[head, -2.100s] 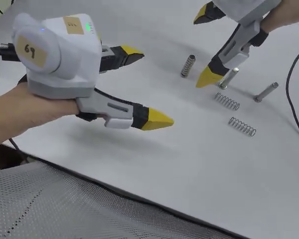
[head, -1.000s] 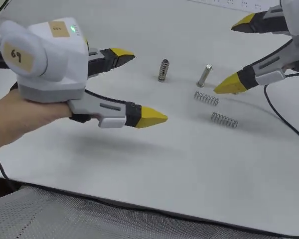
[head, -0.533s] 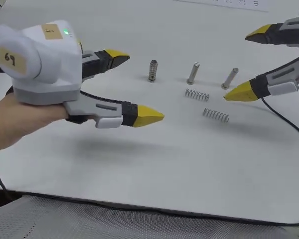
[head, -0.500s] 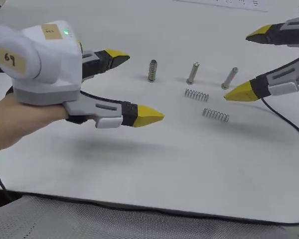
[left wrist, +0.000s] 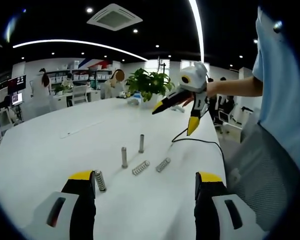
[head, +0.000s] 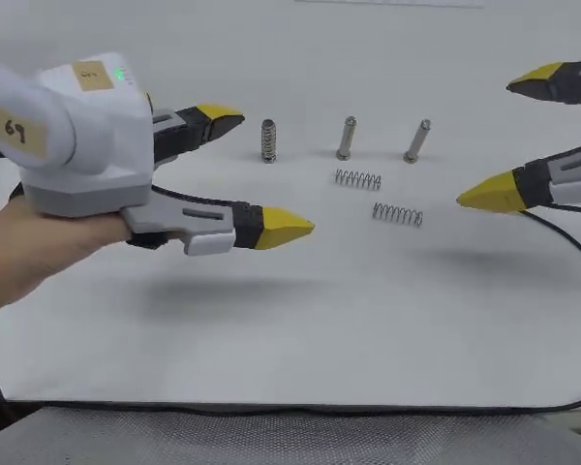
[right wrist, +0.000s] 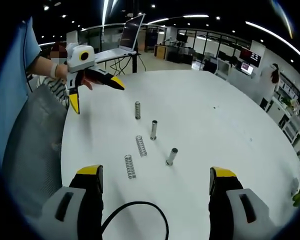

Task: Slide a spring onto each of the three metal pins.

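Three metal pins stand in a row on the white table. The left pin (head: 268,141) wears a spring; the middle pin (head: 346,138) and the right pin (head: 417,140) are bare. Two loose springs lie in front of them, one (head: 357,178) near the middle pin, one (head: 397,214) closer to me. My left gripper (head: 257,170) hovers open at the left, nothing between its jaws. My right gripper (head: 518,136) hangs open at the right edge, also holding nothing. The left gripper view shows the sprung pin (left wrist: 99,180), the bare pins (left wrist: 124,157) (left wrist: 141,143) and the springs (left wrist: 140,167) (left wrist: 163,164). The right gripper view shows the loose springs (right wrist: 141,145) (right wrist: 130,166).
A black cable (head: 565,242) runs over the table at the right, below the right gripper. The table's front edge (head: 290,407) lies near me, with a grey mesh surface under it. An office with desks and plants lies beyond the table.
My right gripper has drawn back to the right, away from the pins, and stays open. The head camera has shifted, so pins and springs sit further left. The left gripper has barely moved.
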`<action>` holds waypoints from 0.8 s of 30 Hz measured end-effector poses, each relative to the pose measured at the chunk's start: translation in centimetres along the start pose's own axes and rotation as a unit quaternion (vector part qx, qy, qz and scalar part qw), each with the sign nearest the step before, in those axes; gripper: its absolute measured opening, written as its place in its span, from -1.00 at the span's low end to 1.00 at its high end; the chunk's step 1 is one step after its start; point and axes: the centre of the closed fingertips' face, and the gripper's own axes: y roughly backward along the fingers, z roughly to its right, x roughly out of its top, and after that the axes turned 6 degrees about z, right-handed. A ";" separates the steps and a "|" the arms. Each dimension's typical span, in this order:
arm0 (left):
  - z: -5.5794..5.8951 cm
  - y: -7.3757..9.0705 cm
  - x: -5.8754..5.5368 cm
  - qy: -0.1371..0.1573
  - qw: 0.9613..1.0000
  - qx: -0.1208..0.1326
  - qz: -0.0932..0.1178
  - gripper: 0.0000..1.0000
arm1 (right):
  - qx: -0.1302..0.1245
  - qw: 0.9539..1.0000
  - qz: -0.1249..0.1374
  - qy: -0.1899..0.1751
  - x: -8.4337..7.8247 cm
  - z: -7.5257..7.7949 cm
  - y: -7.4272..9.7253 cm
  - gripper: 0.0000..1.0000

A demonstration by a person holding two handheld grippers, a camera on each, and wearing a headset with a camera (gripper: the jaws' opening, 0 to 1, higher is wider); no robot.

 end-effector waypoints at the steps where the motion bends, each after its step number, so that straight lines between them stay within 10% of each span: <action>1: 0.1 -0.1 0.0 0.000 1.000 -0.002 -0.001 0.57 | -0.002 1.000 0.000 0.000 -0.2 0.0 0.2 0.73; 24: 0.9 -3.8 -1.2 -0.024 0.999 -0.040 -0.023 0.34 | -0.040 0.998 0.007 -0.047 -2.8 -1.8 3.7 0.72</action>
